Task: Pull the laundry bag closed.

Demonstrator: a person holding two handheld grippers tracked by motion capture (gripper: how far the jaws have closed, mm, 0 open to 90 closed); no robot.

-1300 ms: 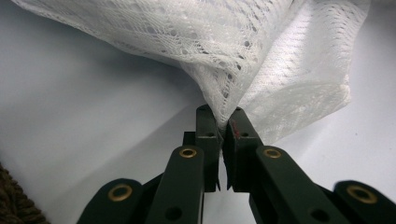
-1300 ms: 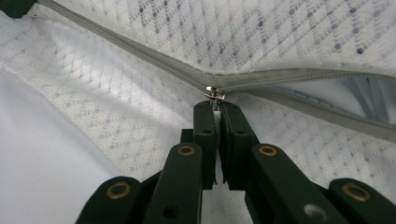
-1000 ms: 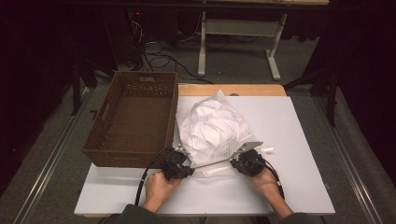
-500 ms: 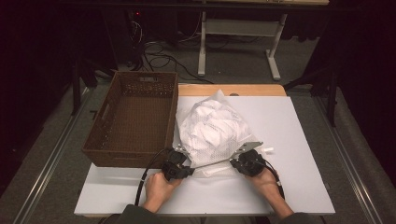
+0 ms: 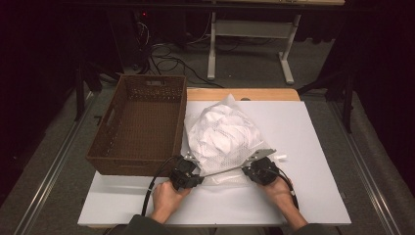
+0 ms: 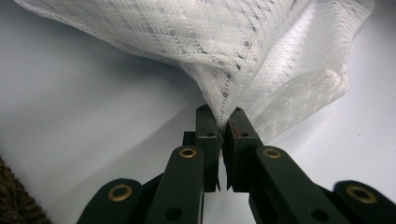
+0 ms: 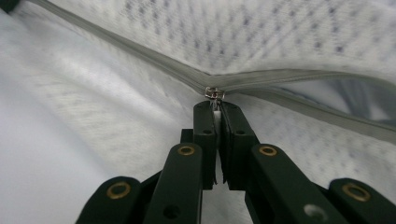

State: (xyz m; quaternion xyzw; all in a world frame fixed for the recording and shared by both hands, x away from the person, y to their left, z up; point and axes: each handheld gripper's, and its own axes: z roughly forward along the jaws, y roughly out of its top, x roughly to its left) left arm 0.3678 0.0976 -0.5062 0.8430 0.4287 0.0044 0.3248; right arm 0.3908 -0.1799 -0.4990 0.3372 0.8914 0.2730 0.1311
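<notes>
Pinching the mesh laundry bag (image 6: 261, 51) at its corner, my left claw (image 6: 220, 122) is clamped shut on the netting. My right claw (image 7: 215, 111) is closed on the zipper pull (image 7: 214, 93); the bag lies on the tabletop (image 5: 313, 127) just beyond both.

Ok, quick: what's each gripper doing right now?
Left gripper: shut on the mesh bag, at a corner of the fabric.
Right gripper: shut on the zipper pull of the bag.

Our left gripper (image 5: 193, 172) and right gripper (image 5: 250, 169) sit low, jaws clamped tight, tips pointing toward each other.
</notes>
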